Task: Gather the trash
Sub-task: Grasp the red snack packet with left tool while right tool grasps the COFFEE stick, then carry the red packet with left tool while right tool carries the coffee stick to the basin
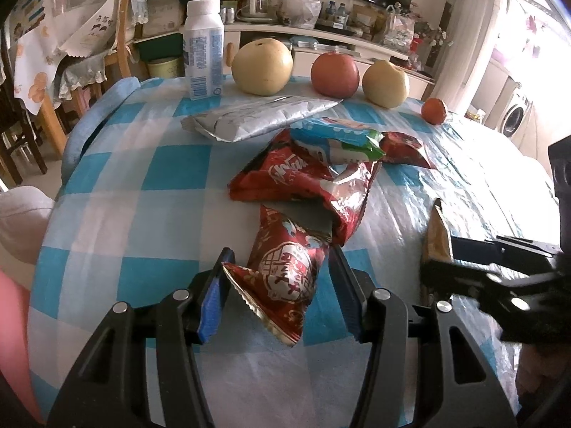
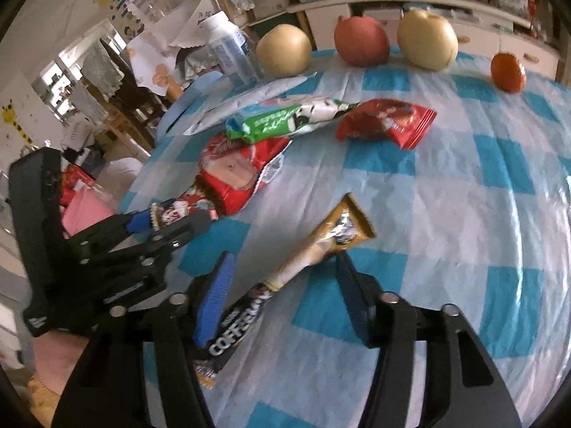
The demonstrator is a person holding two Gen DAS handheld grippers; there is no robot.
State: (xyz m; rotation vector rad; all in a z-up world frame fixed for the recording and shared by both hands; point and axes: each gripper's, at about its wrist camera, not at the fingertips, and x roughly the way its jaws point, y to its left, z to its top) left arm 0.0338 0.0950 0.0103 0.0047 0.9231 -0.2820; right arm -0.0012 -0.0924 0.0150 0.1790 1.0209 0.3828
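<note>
A crumpled red snack wrapper (image 1: 285, 274) lies on the blue-checked tablecloth (image 1: 142, 164), and my left gripper (image 1: 282, 253) is shut on its near end, a pad touching each side. The right wrist view shows that gripper (image 2: 171, 215) at the left with the wrapper's crimped end between its fingers. My right gripper (image 2: 285, 256) is shut on a brown coffee stick packet (image 2: 321, 246), which runs diagonally between the pads. In the left wrist view this packet (image 1: 437, 235) stands on edge at the right gripper's (image 1: 439, 255) tips.
More wrappers lie beyond: a big red bag (image 1: 303, 182), a green-and-blue packet (image 1: 335, 142), a small red sachet (image 2: 389, 123) and a silver pouch (image 1: 257, 117). A white bottle (image 1: 203, 50), two pears (image 1: 262, 66), an apple (image 1: 334, 74) and a small orange (image 1: 434, 110) line the far edge.
</note>
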